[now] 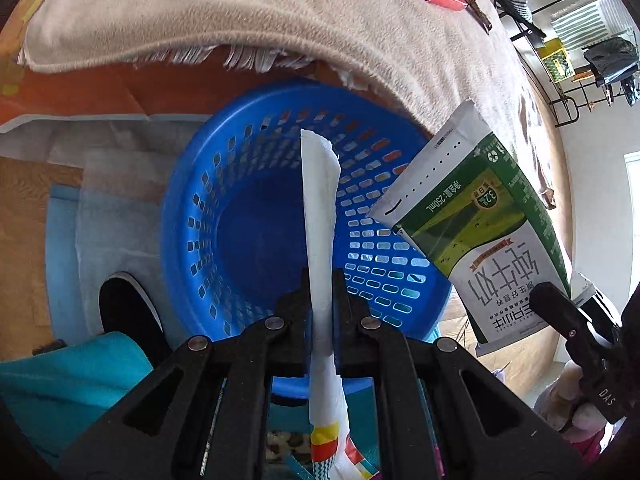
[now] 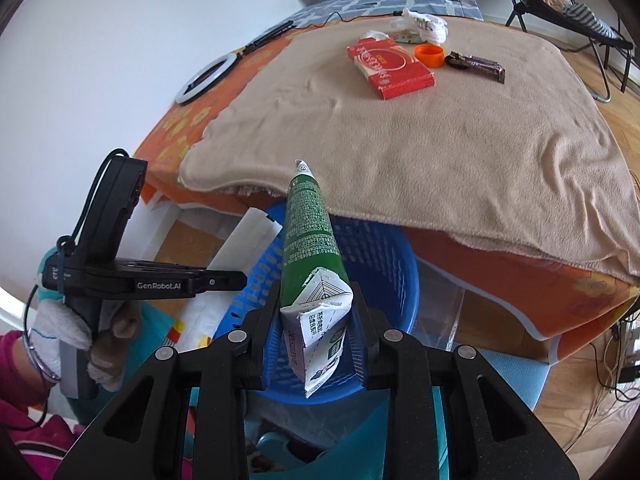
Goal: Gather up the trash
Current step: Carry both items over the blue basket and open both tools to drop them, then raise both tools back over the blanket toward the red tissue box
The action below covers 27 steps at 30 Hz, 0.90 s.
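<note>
My left gripper (image 1: 320, 292) is shut on a flat white wrapper (image 1: 318, 208) with coloured print at its near end, held over the blue perforated basket (image 1: 248, 184). My right gripper (image 2: 316, 304) is shut on a flattened green and white milk carton (image 2: 308, 236), held above the same basket (image 2: 384, 256). The carton also shows in the left wrist view (image 1: 480, 232), at the basket's right rim. The left gripper's body (image 2: 120, 276) shows at the left of the right wrist view, with the wrapper (image 2: 244, 236) sticking out of it. The basket looks empty inside.
A beige blanket (image 2: 440, 140) covers the table above the basket. On it lie a red box (image 2: 390, 66), an orange cap (image 2: 430, 55), a dark snack wrapper (image 2: 476, 65) and crumpled white paper (image 2: 424, 24). A ring light (image 2: 208, 80) lies at the table's left. A black shoe (image 1: 128, 308) is by the basket.
</note>
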Motion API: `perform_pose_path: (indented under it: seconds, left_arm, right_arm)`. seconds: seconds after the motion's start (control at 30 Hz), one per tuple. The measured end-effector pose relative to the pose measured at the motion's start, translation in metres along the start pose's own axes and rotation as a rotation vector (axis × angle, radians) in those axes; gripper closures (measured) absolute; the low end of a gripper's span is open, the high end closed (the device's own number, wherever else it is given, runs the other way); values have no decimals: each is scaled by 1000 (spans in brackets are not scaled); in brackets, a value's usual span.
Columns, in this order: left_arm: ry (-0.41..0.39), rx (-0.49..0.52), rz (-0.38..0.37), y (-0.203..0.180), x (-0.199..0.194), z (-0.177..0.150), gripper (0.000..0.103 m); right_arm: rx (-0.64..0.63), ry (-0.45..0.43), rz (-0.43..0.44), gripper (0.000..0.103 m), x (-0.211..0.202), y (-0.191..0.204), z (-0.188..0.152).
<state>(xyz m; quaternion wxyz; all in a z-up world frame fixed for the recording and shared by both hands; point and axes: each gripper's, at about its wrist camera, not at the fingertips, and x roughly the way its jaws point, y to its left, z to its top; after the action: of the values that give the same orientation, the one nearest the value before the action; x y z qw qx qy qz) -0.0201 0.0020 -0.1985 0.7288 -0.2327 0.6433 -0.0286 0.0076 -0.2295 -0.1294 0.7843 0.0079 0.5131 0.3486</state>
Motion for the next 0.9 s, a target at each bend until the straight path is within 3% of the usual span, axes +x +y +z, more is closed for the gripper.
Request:
perform_pose_path:
  seconds: [0.53, 0.63, 0.7, 0.73, 0.83, 0.9]
  left_arm:
    - [31, -33, 32, 8, 11, 8, 97]
    - [24, -24, 42, 5, 10, 9, 83]
    - [8, -19, 46, 2, 6, 9, 54]
    - [-2, -19, 48, 1, 4, 10, 48]
    - [-20, -17, 57, -1, -1, 12, 45]
    - [-25, -21, 56, -1, -3, 14, 45]
  right_arm:
    - [19, 75, -49, 74, 34, -3, -12]
    - [23, 78, -60, 72, 36, -4, -13]
    - [31, 81, -60, 69, 36, -6, -13]
    - [35, 82, -63, 66, 36, -6, -13]
    - [41, 78, -76, 46, 36, -7, -12]
    - [46, 72, -80, 42, 35, -9, -12]
